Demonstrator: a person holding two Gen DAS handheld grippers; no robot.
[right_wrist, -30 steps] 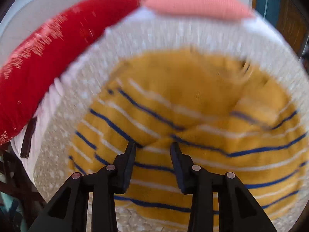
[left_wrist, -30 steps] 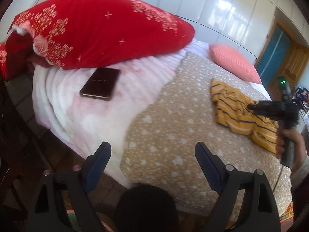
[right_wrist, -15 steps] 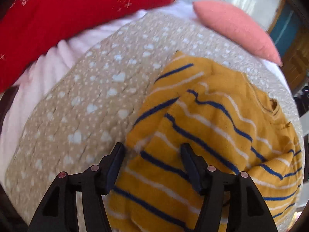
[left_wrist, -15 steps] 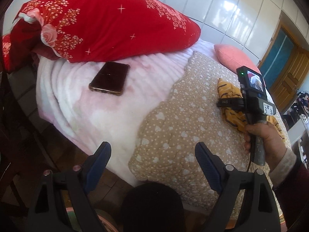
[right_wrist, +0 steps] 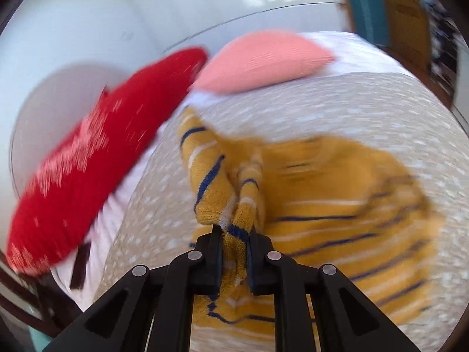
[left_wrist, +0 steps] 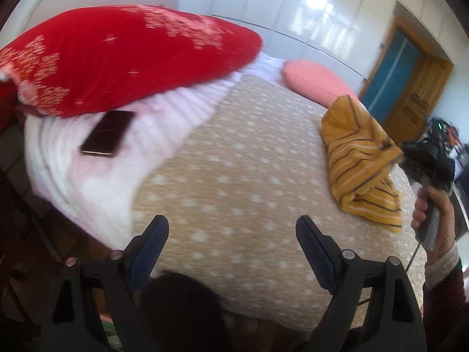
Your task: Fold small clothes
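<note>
Tan dotted bedspread (left_wrist: 234, 176), white wall (left_wrist: 263, 0)

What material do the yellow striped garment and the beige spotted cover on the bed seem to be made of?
The yellow striped garment looks like soft knitted fabric: knit loops show where the closing right gripper pinches it. The beige spotted cover looks like matte quilted cloth, though blur leaves this uncertain.
</note>
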